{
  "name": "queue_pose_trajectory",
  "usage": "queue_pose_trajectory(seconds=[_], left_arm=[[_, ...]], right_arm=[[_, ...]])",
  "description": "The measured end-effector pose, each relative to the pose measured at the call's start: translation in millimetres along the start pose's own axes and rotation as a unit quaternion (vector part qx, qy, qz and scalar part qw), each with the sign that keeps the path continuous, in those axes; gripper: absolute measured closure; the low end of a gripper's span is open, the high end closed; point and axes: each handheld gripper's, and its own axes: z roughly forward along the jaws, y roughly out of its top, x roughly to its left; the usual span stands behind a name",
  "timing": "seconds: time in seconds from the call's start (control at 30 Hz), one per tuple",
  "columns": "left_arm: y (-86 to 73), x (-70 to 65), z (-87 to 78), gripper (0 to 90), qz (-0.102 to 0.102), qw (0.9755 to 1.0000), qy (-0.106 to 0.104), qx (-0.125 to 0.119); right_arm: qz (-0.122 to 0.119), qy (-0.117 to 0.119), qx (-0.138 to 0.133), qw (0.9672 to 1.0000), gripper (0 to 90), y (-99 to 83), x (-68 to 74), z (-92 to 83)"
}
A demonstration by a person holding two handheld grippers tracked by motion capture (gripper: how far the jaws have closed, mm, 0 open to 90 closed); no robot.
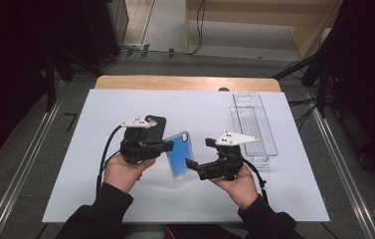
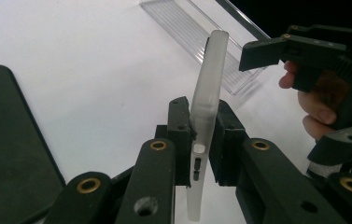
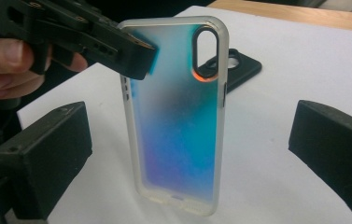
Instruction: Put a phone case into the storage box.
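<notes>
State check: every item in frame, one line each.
Left hand-held gripper: shut on the iridescent phone case's edge.
Right hand-held gripper: open, jaws on either side of the case, not touching.
Iridescent phone case: held upright above the table, empty.
Black phone case: lying flat on the table.
Clear plastic tray: empty, on the table.

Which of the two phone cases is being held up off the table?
The iridescent blue case, clamped in the left gripper; the black case lies flat on the table.
</notes>
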Motion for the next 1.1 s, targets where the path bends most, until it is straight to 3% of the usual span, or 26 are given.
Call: queue_pose_trajectory(seconds=[0.27,0.53,1.1], left_arm=[[0.0,-8.9,2.9,81.3,-0.013,0.9997,0.022,0.002],[-0.7,-16.5,9.2,81.3,-0.021,0.9997,0.013,0.004],[-2.7,-36.3,20.8,81.2,-0.01,0.9999,0.006,0.006]], right_arm=[[0.007,-0.05,0.011,0.9986,0.0,-4.3,9.3,10.0],[0.007,-0.064,0.015,0.9978,0.0,-7.0,13.6,14.9],[0.007,-0.09,0.022,0.9957,0.0,-12.4,17.3,25.6]])
